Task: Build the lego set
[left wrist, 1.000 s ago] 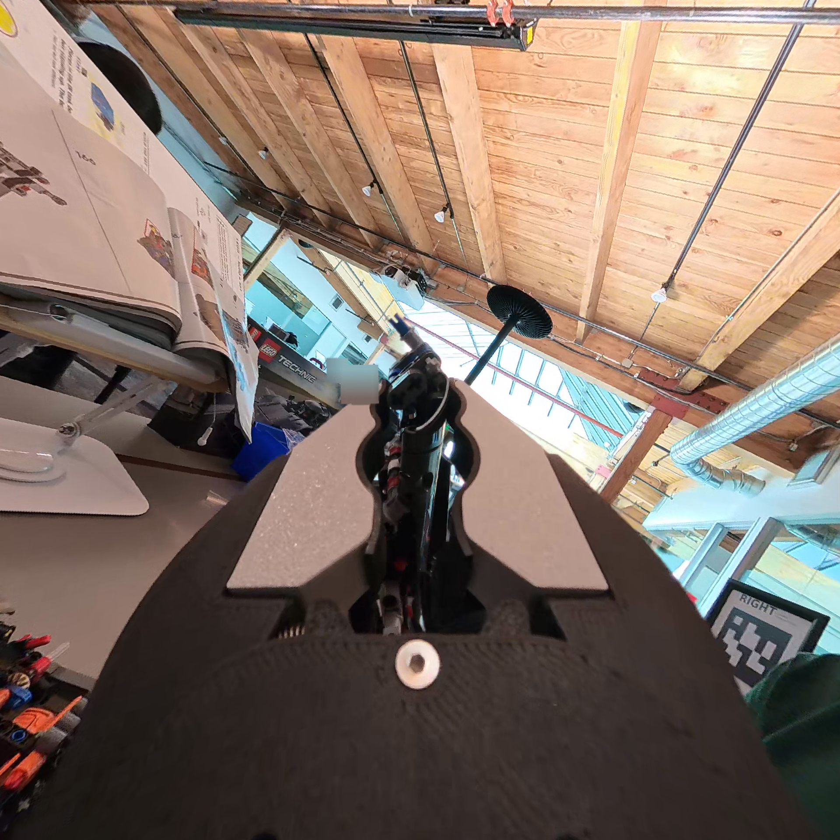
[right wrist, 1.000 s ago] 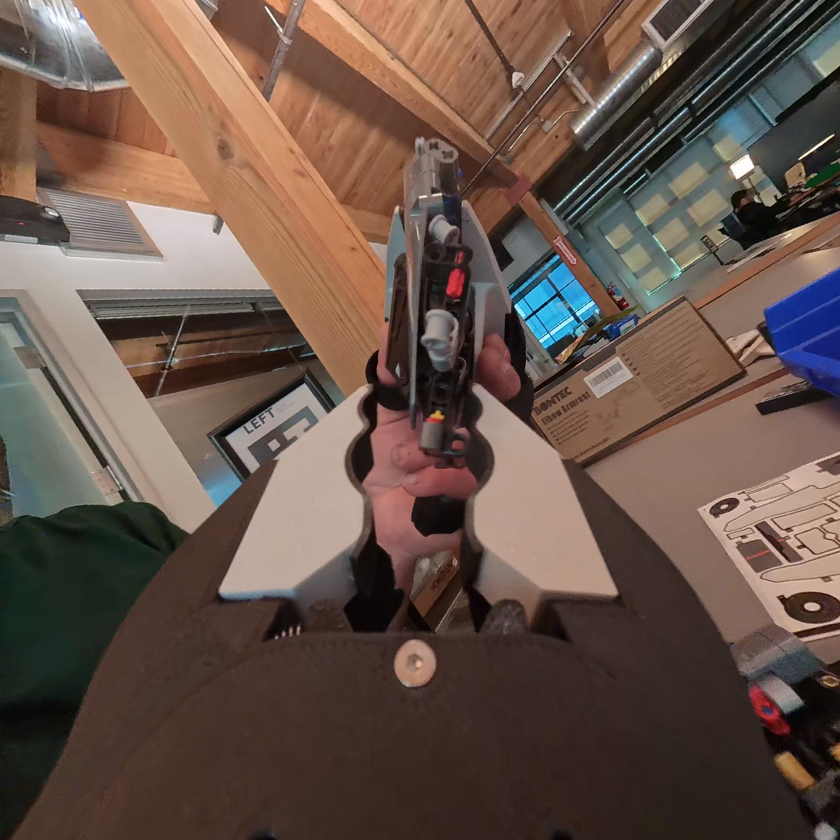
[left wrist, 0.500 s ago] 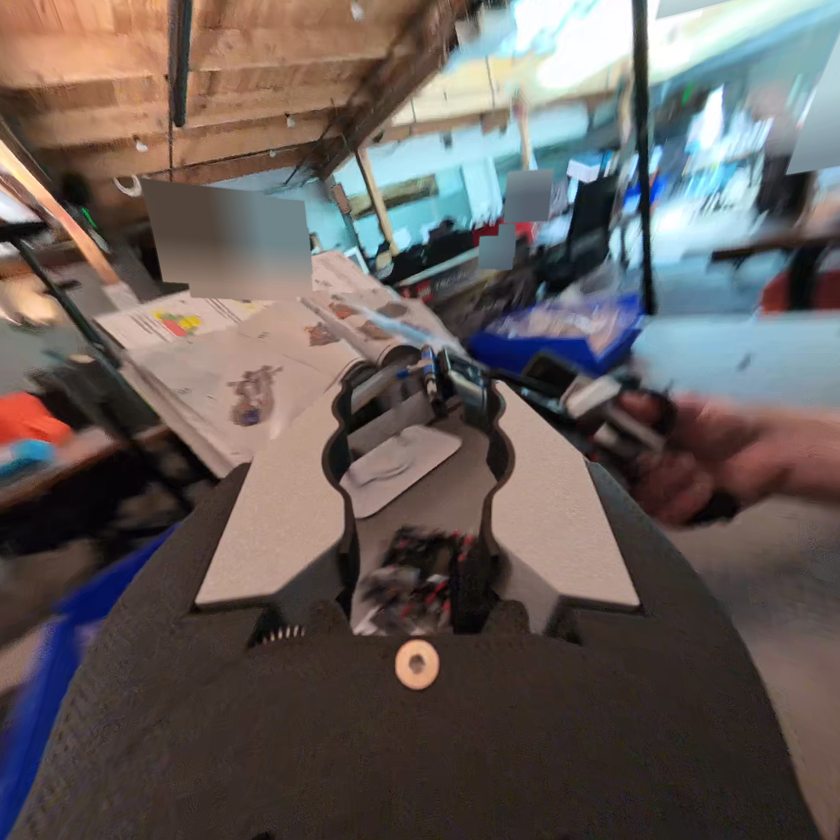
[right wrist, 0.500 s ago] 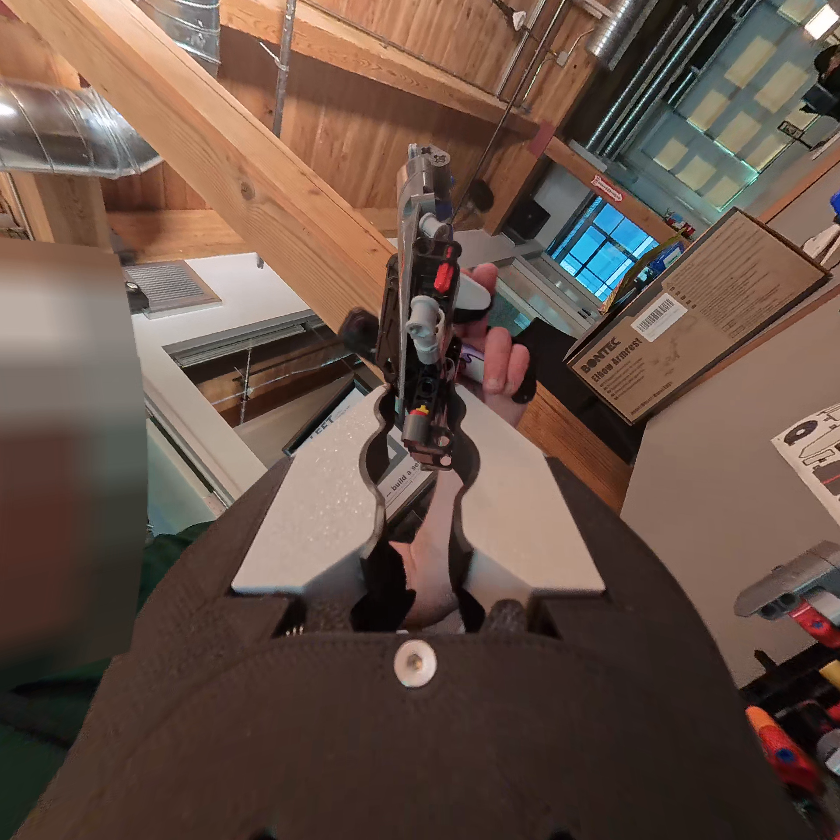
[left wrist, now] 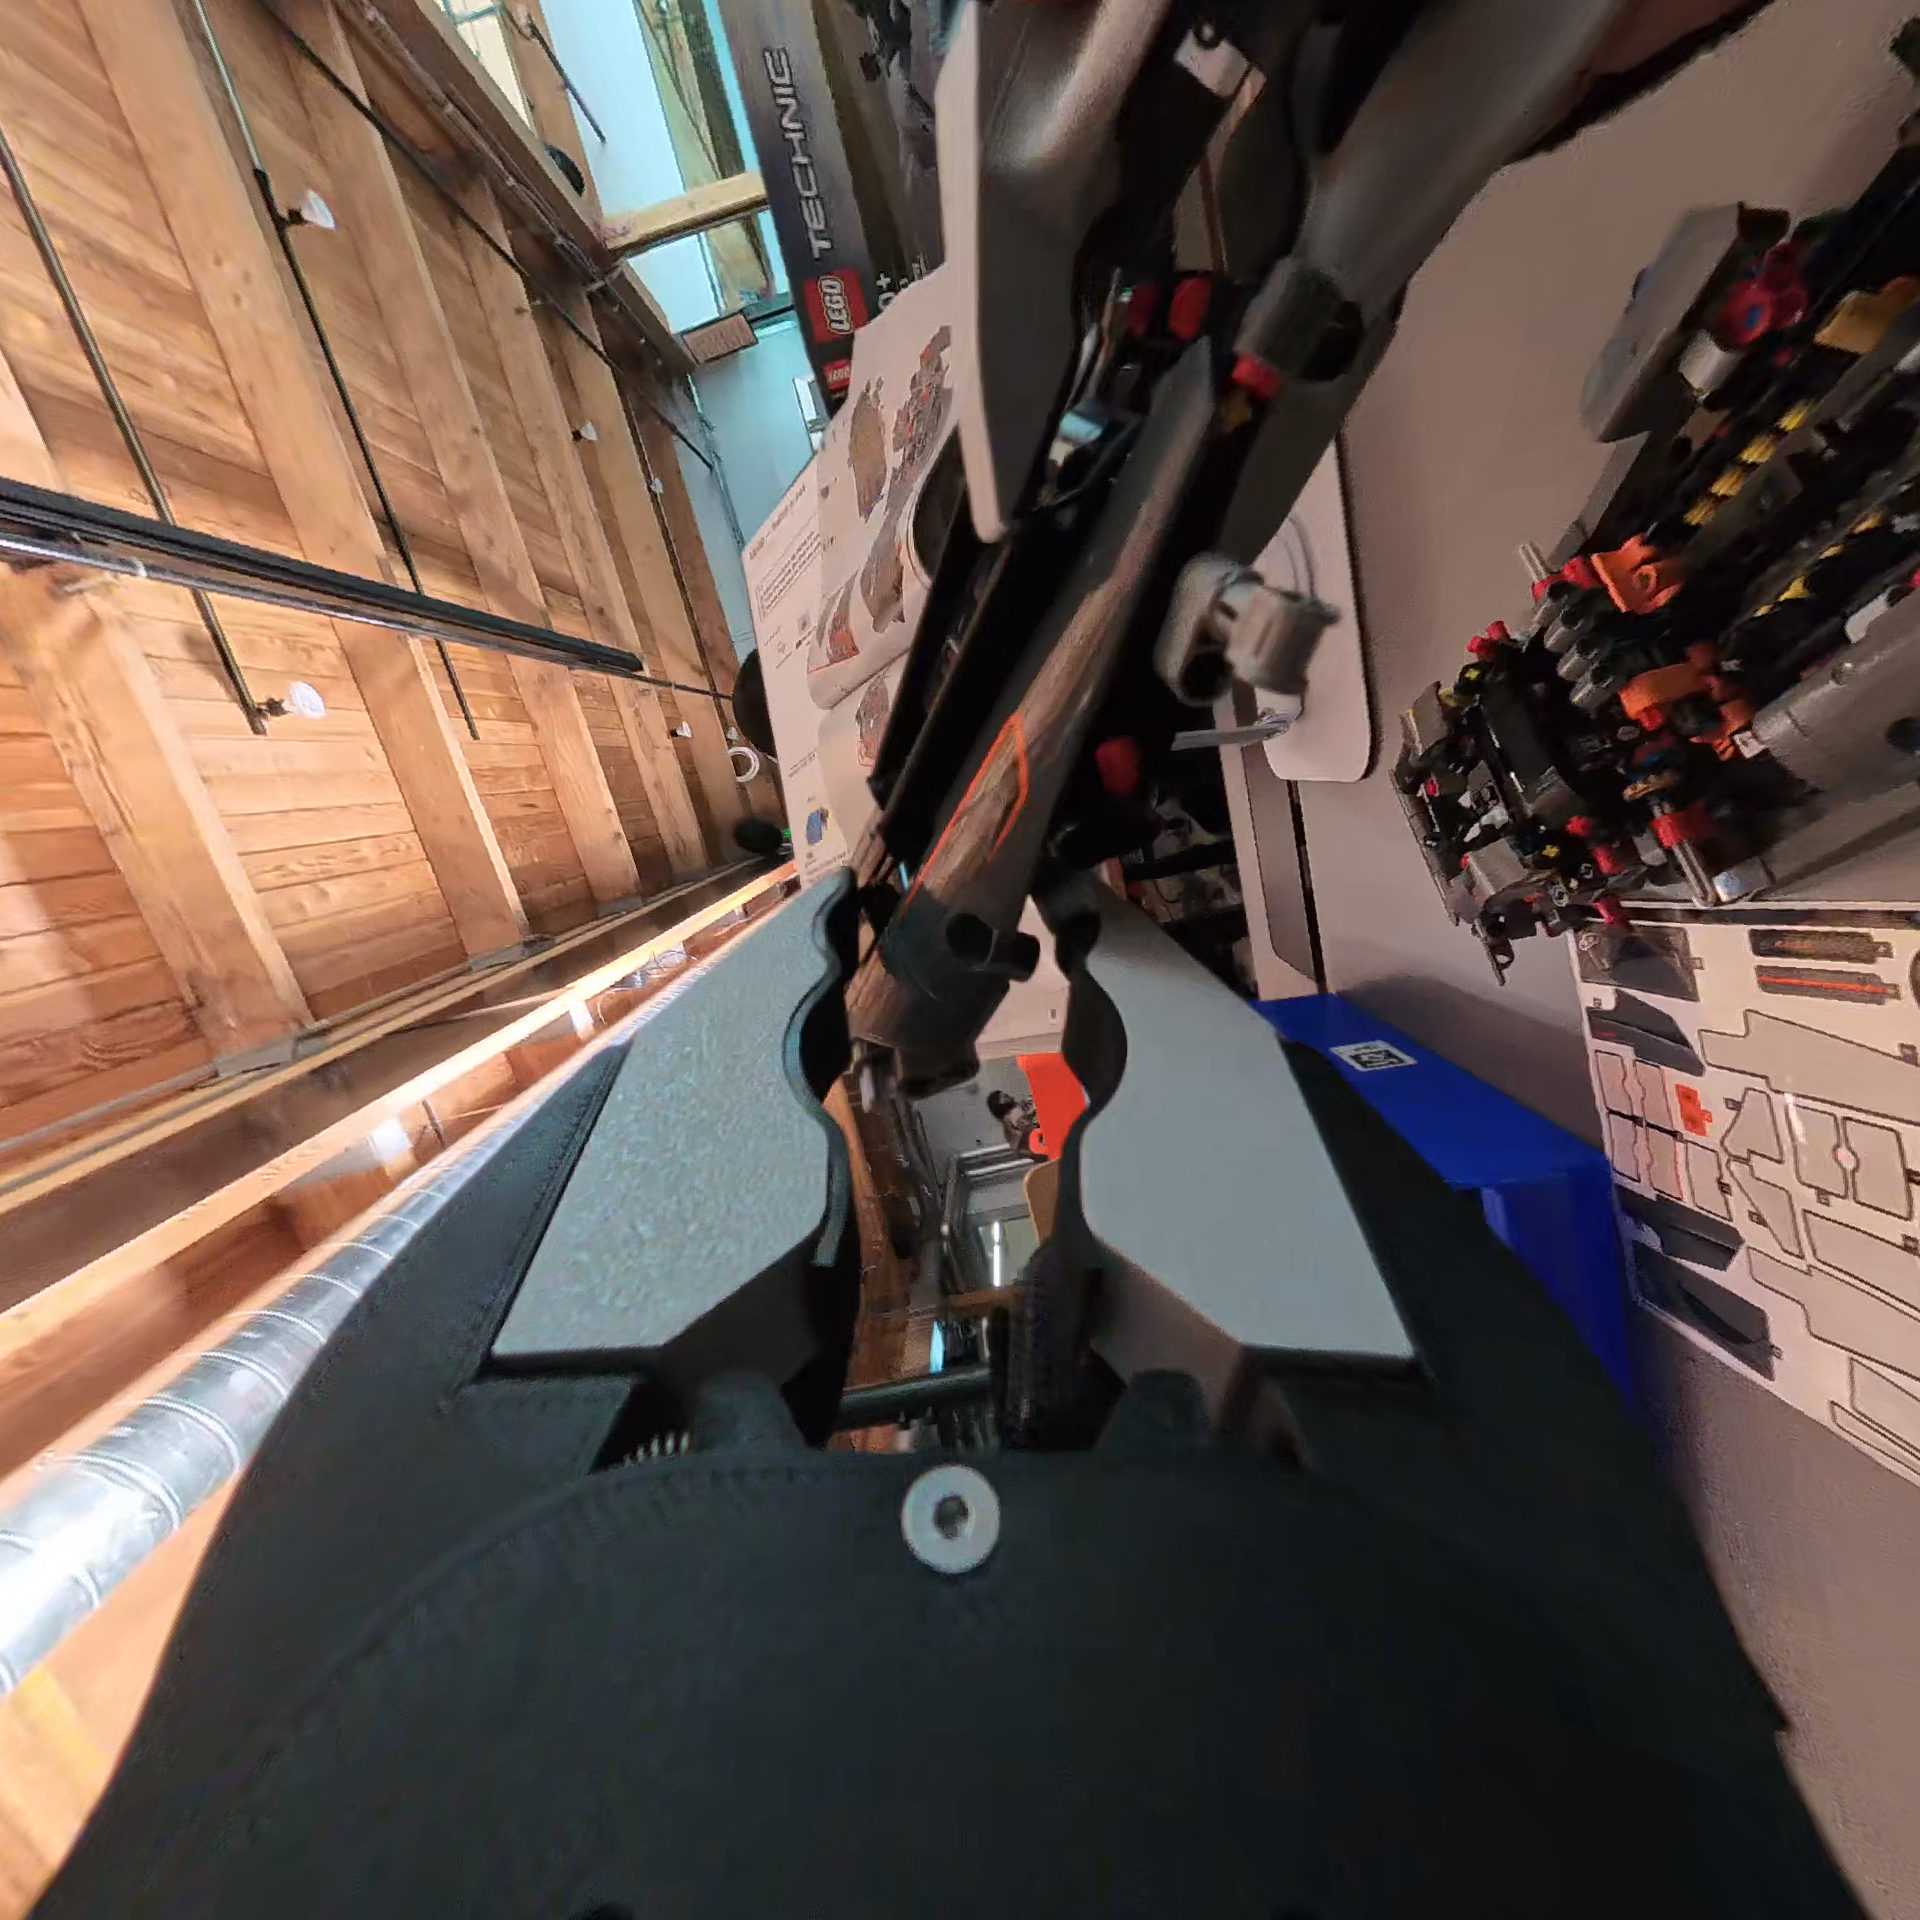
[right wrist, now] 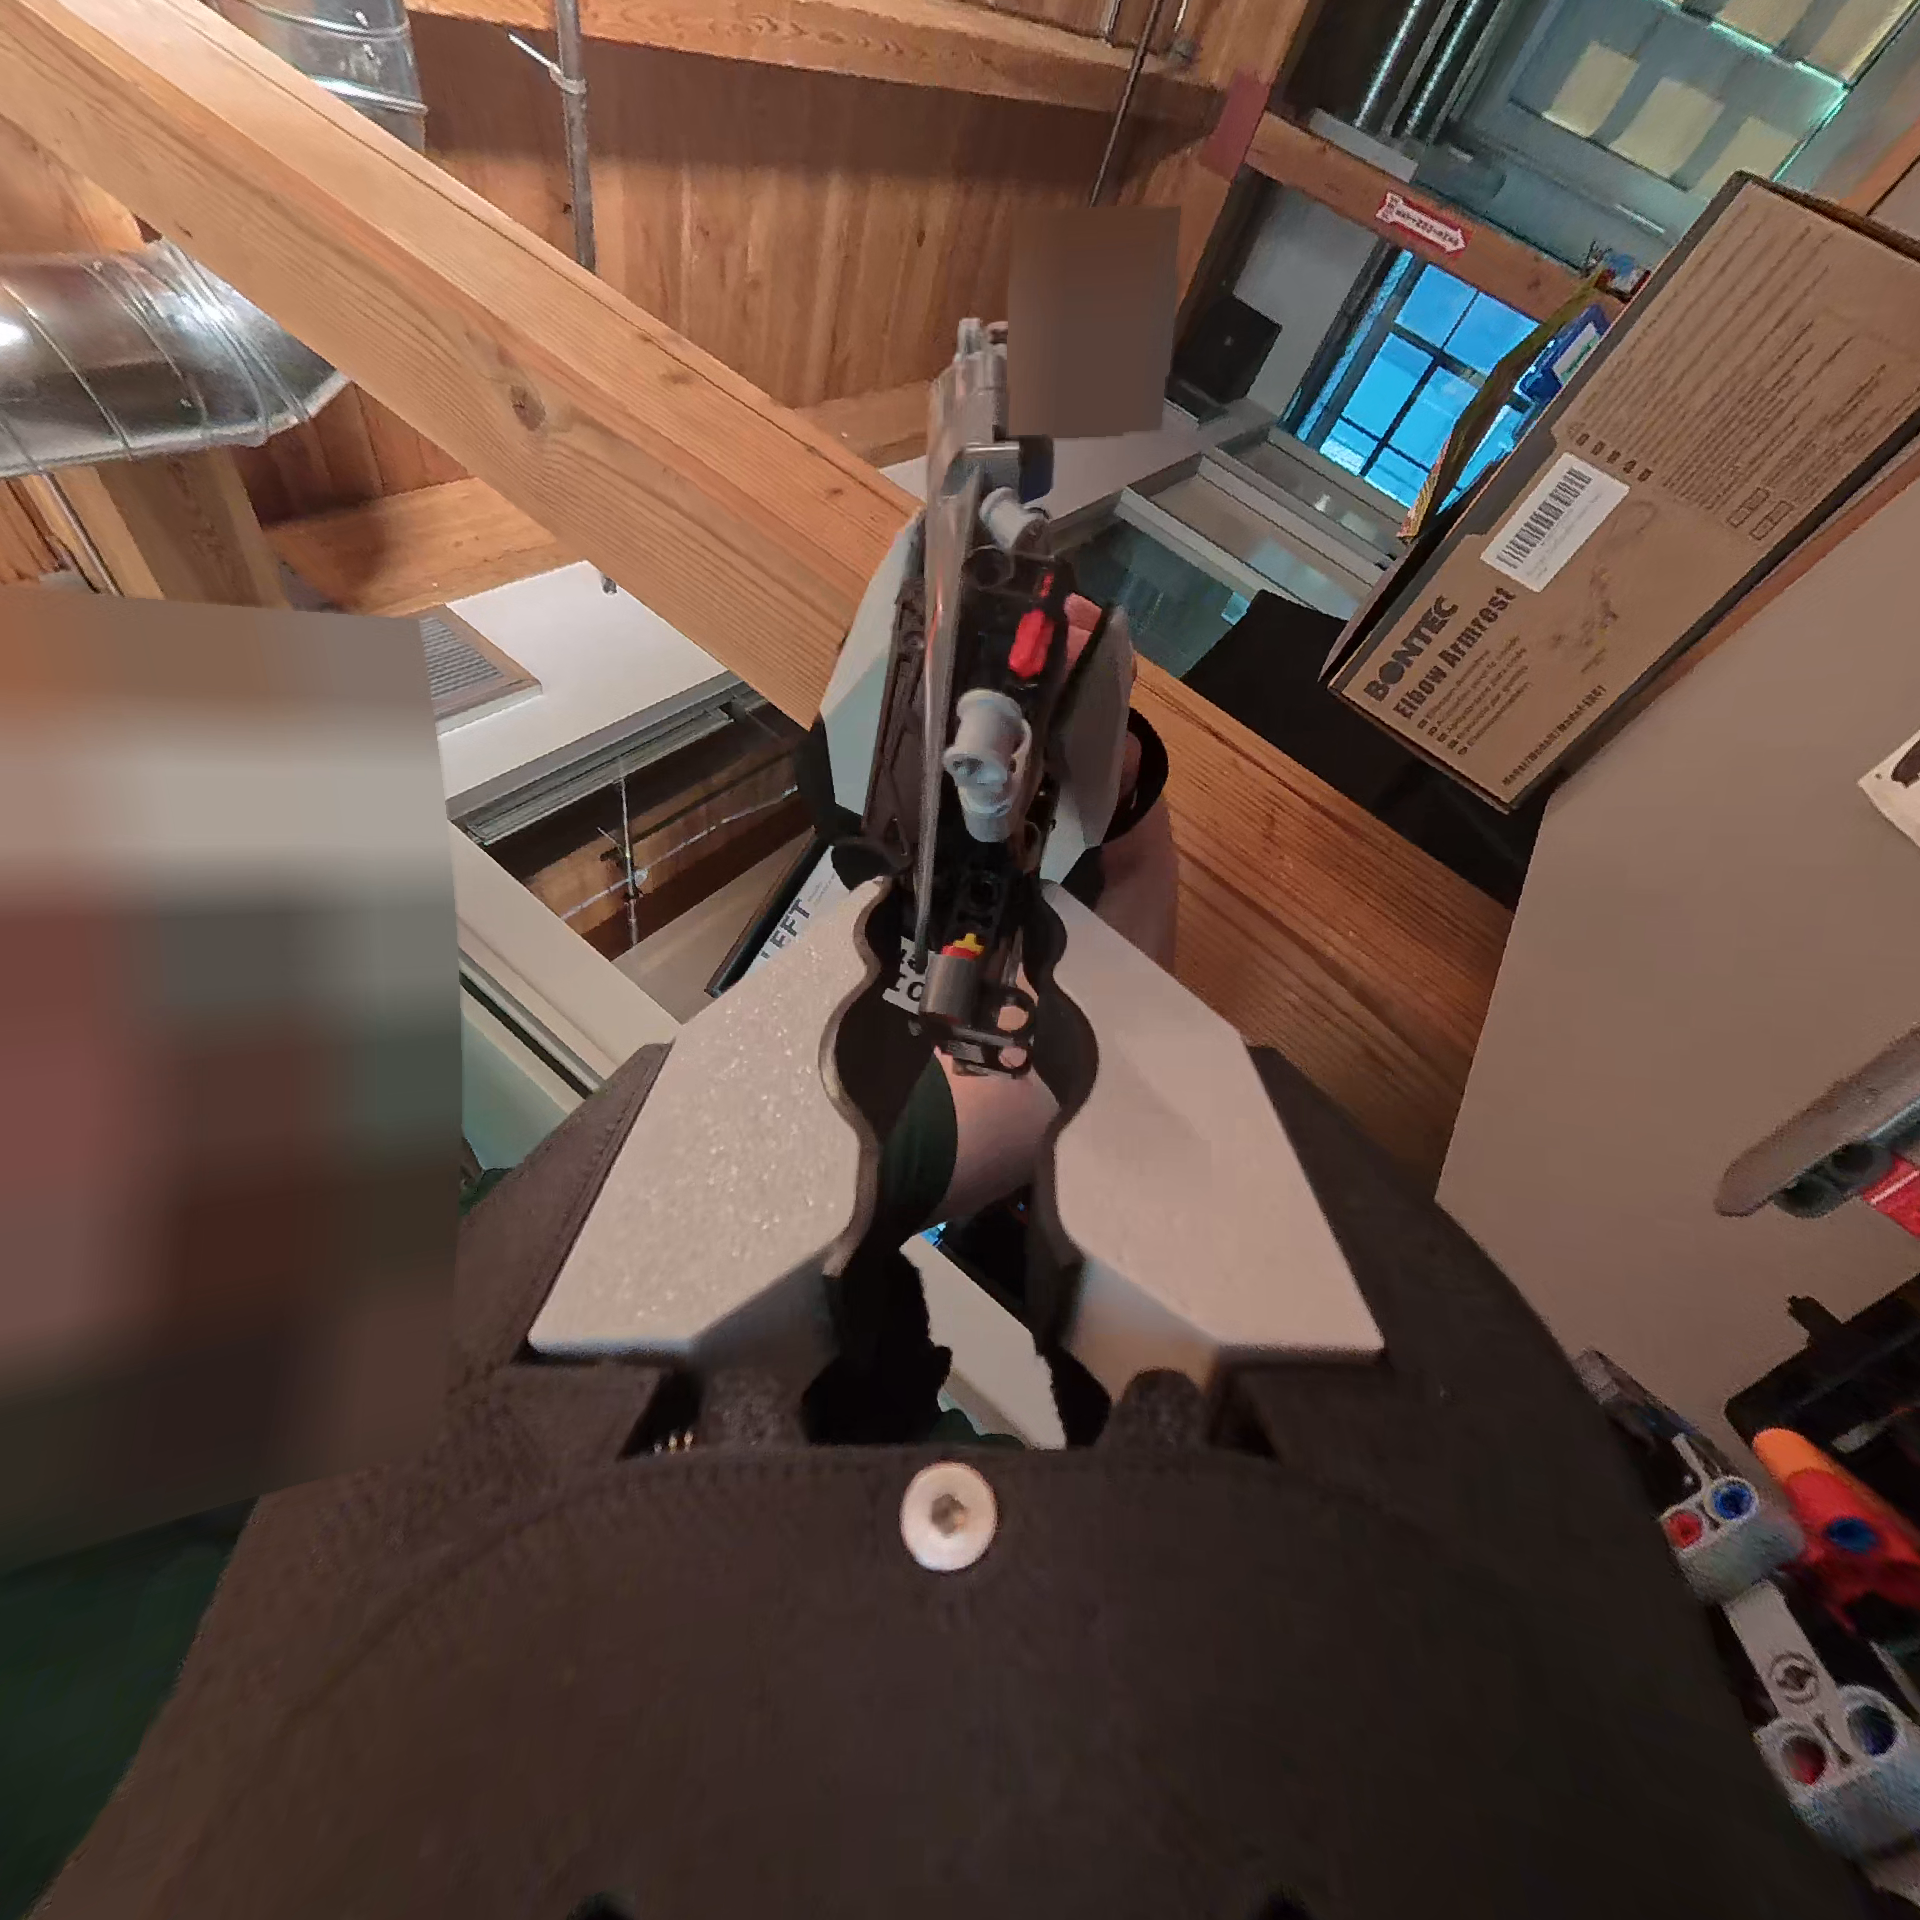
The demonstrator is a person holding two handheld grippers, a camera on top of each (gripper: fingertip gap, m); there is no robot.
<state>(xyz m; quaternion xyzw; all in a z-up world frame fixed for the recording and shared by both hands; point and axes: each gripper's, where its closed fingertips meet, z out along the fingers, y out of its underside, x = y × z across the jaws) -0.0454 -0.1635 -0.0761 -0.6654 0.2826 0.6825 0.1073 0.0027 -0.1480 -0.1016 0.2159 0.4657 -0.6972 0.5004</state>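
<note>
Currently: right gripper (right wrist: 961, 971) clamped on lego sub-assembly (right wrist: 977, 727), held aloft. Left gripper (left wrist: 951, 971) closed around its dark end. Main model (left wrist: 1673, 665) on desk (left wrist: 1455, 416). Risk: twisting between two grips pops pins loose.

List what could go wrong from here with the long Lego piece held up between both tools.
1. The Lego assembly is long and thin. The right tool grips it low, and the left tool sits around its other end, so any twist between them might pop pins apart.
2. The grey connector juts sideways and could get knocked off.
</note>
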